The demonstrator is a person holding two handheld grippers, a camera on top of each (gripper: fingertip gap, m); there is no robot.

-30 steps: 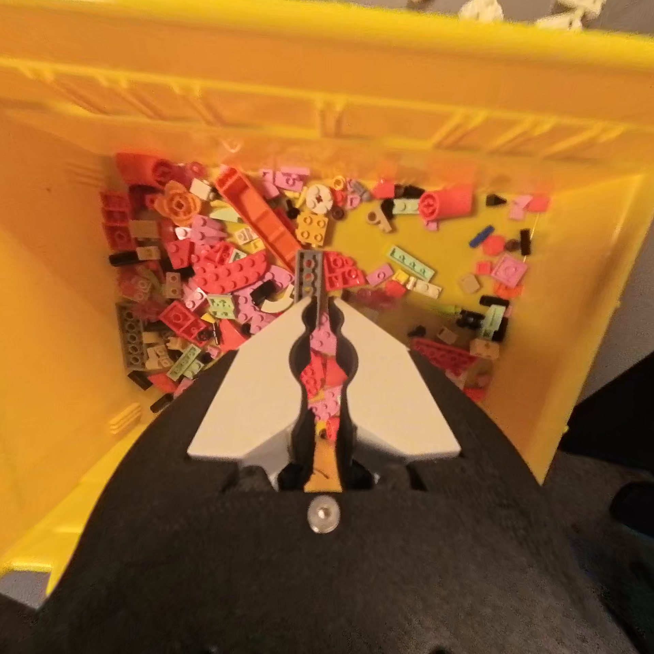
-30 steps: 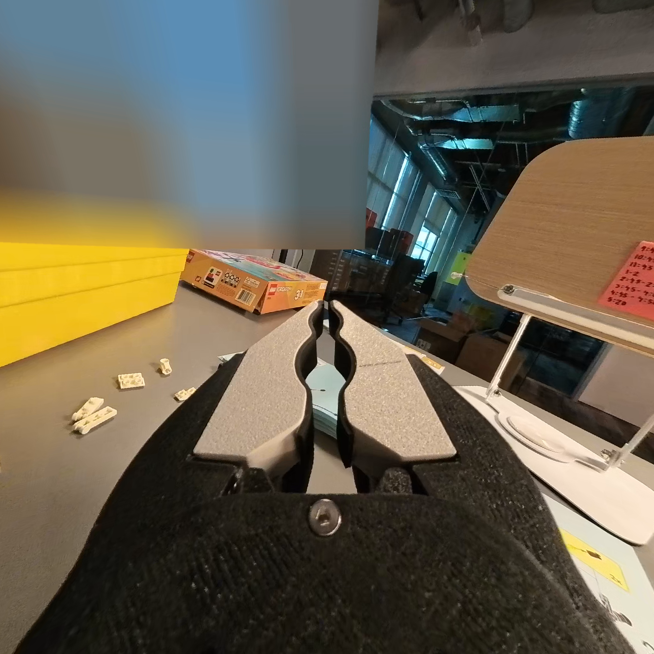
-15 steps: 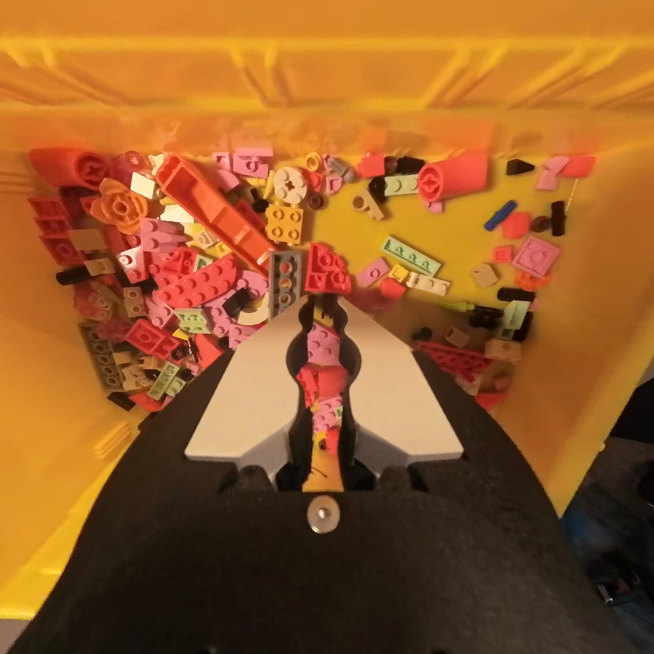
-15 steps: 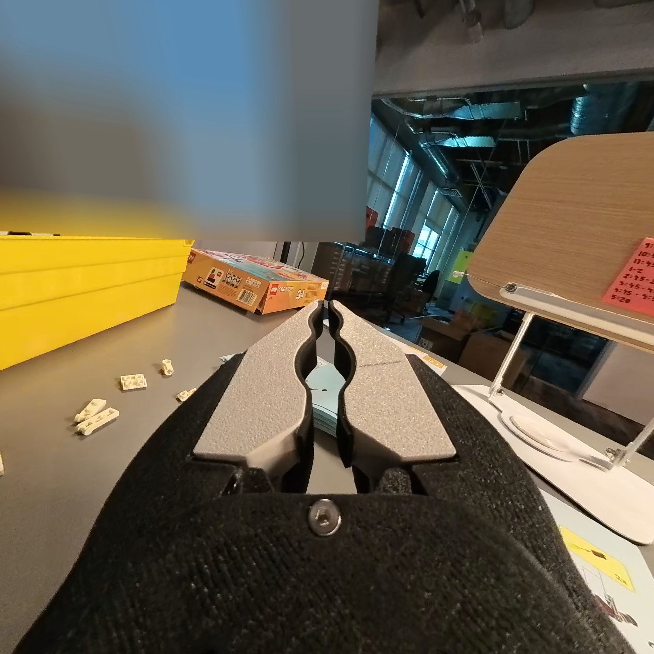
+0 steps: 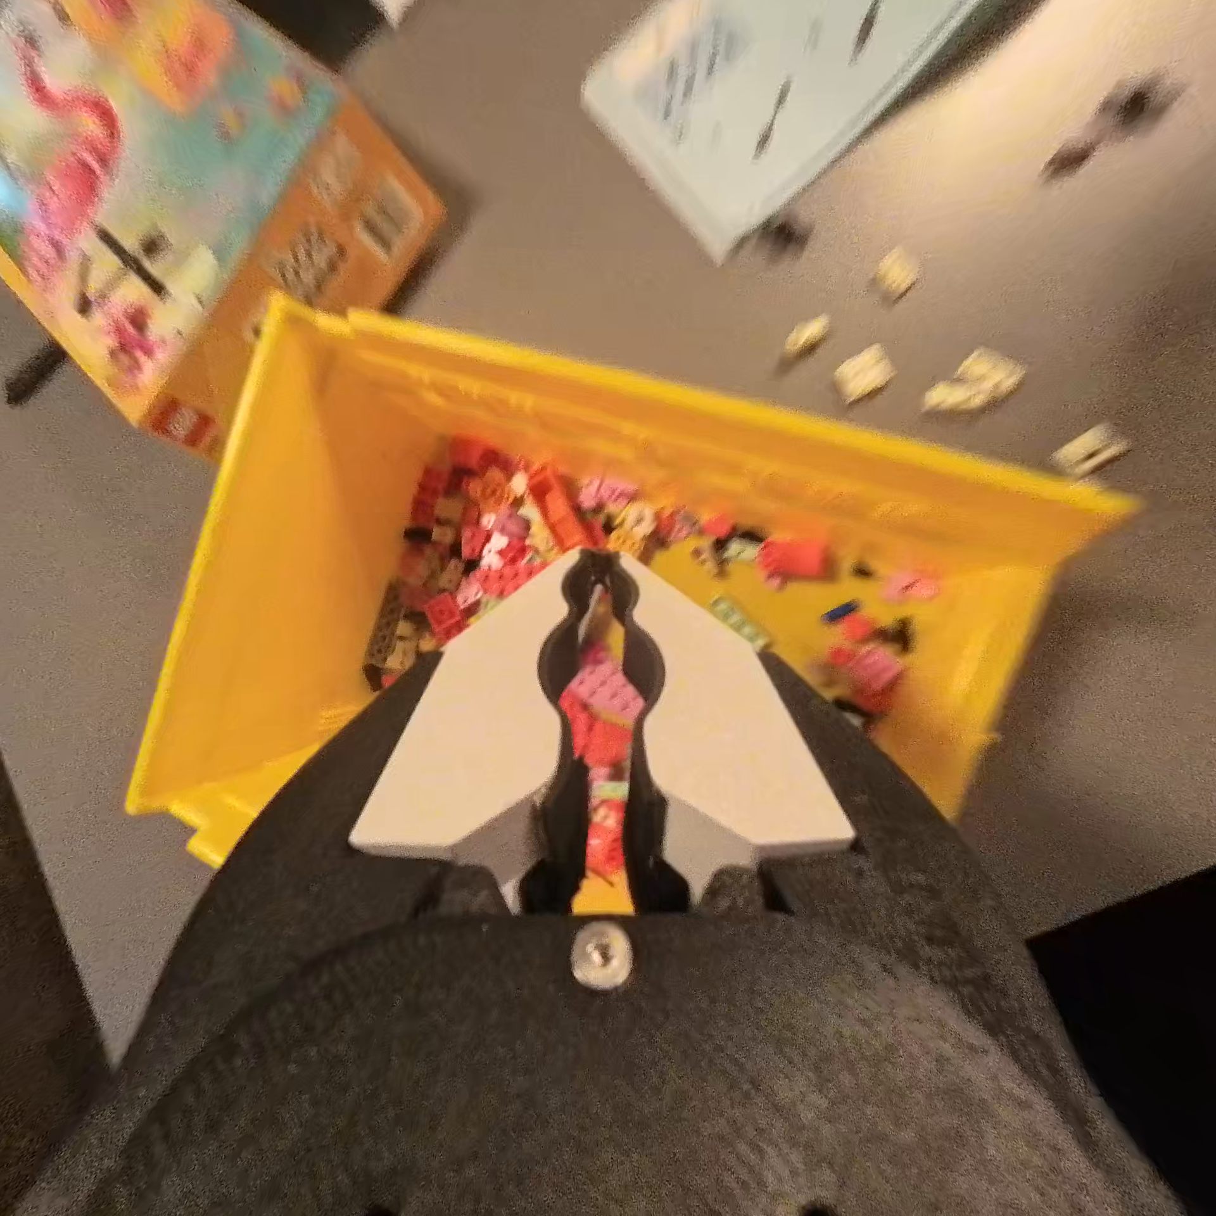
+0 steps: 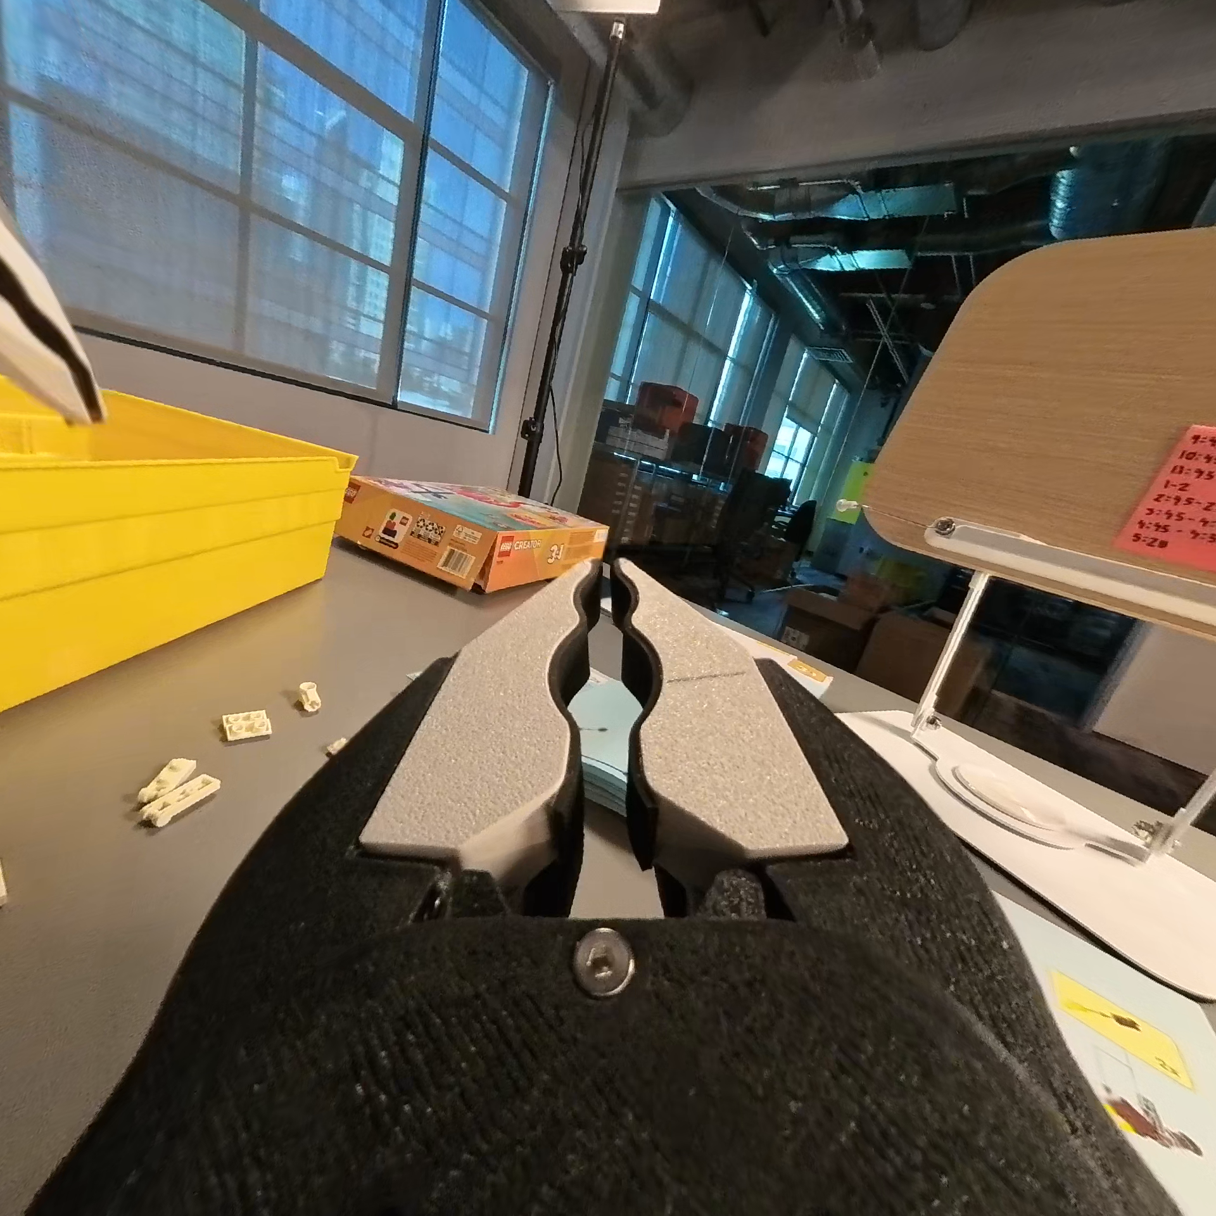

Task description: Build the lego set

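- Left gripper: the fingers stand close together over the open yellow bin. A thin grey plate shows edge-on as a pale sliver between the black pads, just behind the tips. The picture is blurred, but the pads appear clamped on its two flat faces.
- Handling of the grey plate, as a judgement: a small toy-brick piece of hard plastic, so very light, stiff and not fragile. Its smooth faces could slip or let it pivot in a tip-only hold. The firmest hold is likely across the flat faces near the middle of its length.
- Position of the grey plate: in the left gripper, in the air above the bin's floor and apart from the loose bricks. These red, pink, orange and black bricks lie heaped toward the bin's left corner and scattered thinly on its right.
- Around the bin, on the grey tabletop: an orange cardboard box touches or nearly touches the bin's far left corner. A pale blue booklet lies farther off, and a few cream pieces lie just outside the far wall.
- Right gripper: the fingers are together with only a narrow slit at the tips, and nothing is between them. It hangs above the tabletop, well apart from the bin, with the booklet beneath it and the cream pieces to its left.
- A wooden board on a stand rises at the right.
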